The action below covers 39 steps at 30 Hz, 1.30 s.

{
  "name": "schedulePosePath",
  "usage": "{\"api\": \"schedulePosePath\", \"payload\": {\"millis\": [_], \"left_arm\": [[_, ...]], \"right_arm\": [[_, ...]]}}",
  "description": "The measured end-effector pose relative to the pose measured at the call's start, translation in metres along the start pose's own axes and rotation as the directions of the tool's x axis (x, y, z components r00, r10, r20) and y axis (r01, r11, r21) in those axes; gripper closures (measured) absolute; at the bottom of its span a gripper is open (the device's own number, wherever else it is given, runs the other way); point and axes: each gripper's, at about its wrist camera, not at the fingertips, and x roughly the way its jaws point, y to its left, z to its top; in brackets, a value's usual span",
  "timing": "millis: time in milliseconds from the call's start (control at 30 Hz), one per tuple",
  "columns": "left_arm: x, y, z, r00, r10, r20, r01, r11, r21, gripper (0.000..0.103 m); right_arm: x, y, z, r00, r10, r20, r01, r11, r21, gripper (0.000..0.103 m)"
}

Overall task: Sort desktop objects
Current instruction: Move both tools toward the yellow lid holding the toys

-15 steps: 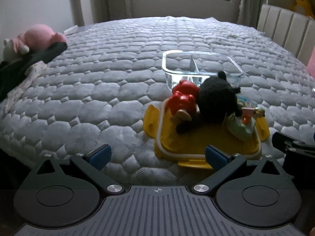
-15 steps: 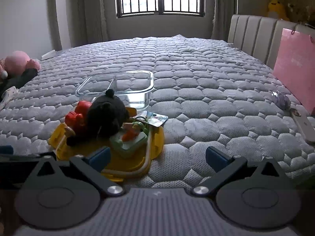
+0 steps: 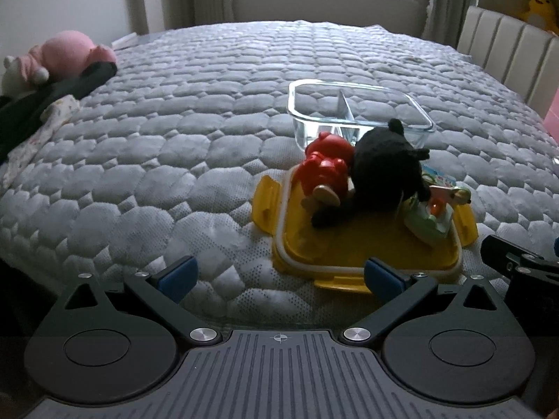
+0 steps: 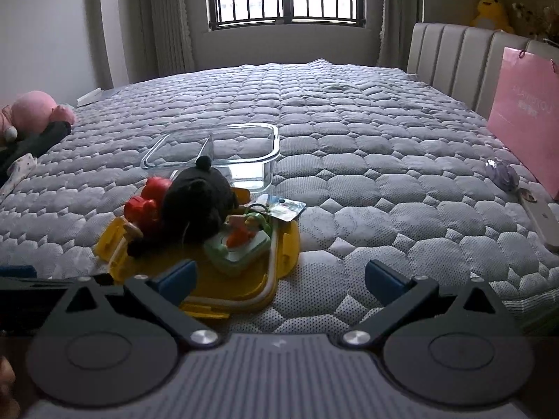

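A yellow container lid (image 3: 363, 244) (image 4: 244, 286) lies on the grey quilted bed. On it rest a red toy figure (image 3: 325, 171) (image 4: 146, 206), a black plush (image 3: 387, 167) (image 4: 199, 202) and a small green toy with an orange piece (image 3: 431, 220) (image 4: 237, 244). Behind them stands a clear glass divided container (image 3: 360, 111) (image 4: 216, 153), with nothing in it. My left gripper (image 3: 279, 276) is open near the lid's front left corner. Just right of the lid, my right gripper (image 4: 279, 277) also stands open. Neither holds anything.
A pink plush (image 3: 70, 52) (image 4: 35, 111) and dark cloth (image 3: 52, 94) lie at the bed's left edge. A pink paper bag (image 4: 524, 111), a purple trinket (image 4: 503, 174) and a white remote (image 4: 541, 220) sit at the right. The padded headboard (image 4: 454, 59) is beyond.
Both views have shifted only slightly; the lid and toys sit a little further right in the left wrist view. Nothing was taken hold of or moved.
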Motion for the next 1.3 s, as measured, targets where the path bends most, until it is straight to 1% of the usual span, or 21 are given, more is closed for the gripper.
{"api": "schedulePosePath", "payload": {"millis": [1300], "left_arm": [[0.014,0.002,-0.003,0.999,-0.004,-0.048,0.003,1.0,-0.012,0.0]], "right_arm": [[0.014,0.005,-0.006,0.998,0.009,-0.055,-0.009,1.0,-0.007,0.0]]}}
